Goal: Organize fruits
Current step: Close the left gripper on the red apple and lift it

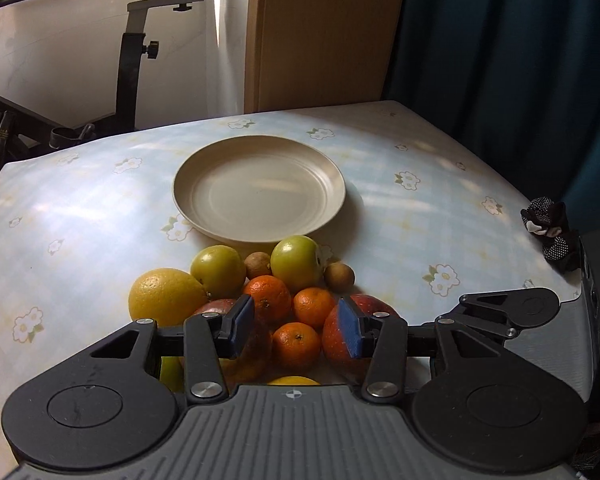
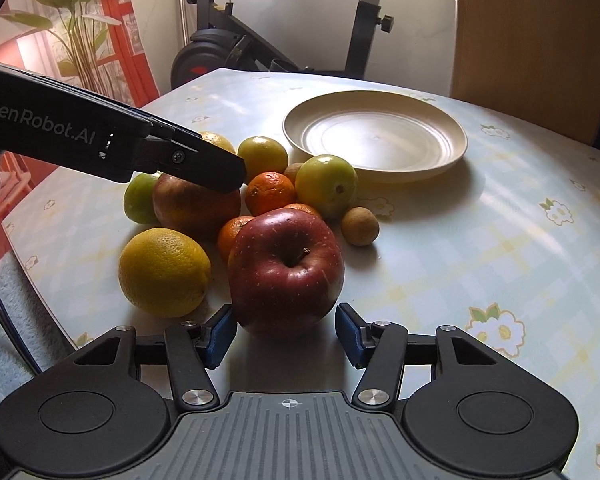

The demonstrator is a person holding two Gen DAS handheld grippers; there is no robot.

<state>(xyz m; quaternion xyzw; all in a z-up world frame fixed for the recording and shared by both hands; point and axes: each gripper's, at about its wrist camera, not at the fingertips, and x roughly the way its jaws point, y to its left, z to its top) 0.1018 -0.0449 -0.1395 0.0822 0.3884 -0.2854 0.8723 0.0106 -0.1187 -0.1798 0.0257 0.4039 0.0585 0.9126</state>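
A heap of fruit lies on the flowered tablecloth [image 2: 480, 240] in front of a bare cream plate [image 1: 256, 196] [image 2: 376, 136]. My left gripper [image 1: 296, 328] hovers open over the heap. A mandarin [image 1: 296, 346] shows between its blue pads without touching them, and red apples lie under each pad. In the right wrist view its black finger [image 2: 204, 164] overlaps the far red apple [image 2: 196, 204]. My right gripper [image 2: 286, 334] is open low at the near red apple [image 2: 286, 268], whose base stands just beyond the fingertips. Yellow citrus [image 2: 164, 272], green apples [image 2: 326, 184] and small brown fruits [image 2: 360, 226] surround them.
A small black dotted object [image 1: 548, 232] sits at the table's right edge. An exercise bike [image 2: 228, 52] stands behind the table's far side, with a wooden panel [image 1: 324, 32], a blue curtain [image 1: 500, 60] and a plant [image 2: 80, 20] around it.
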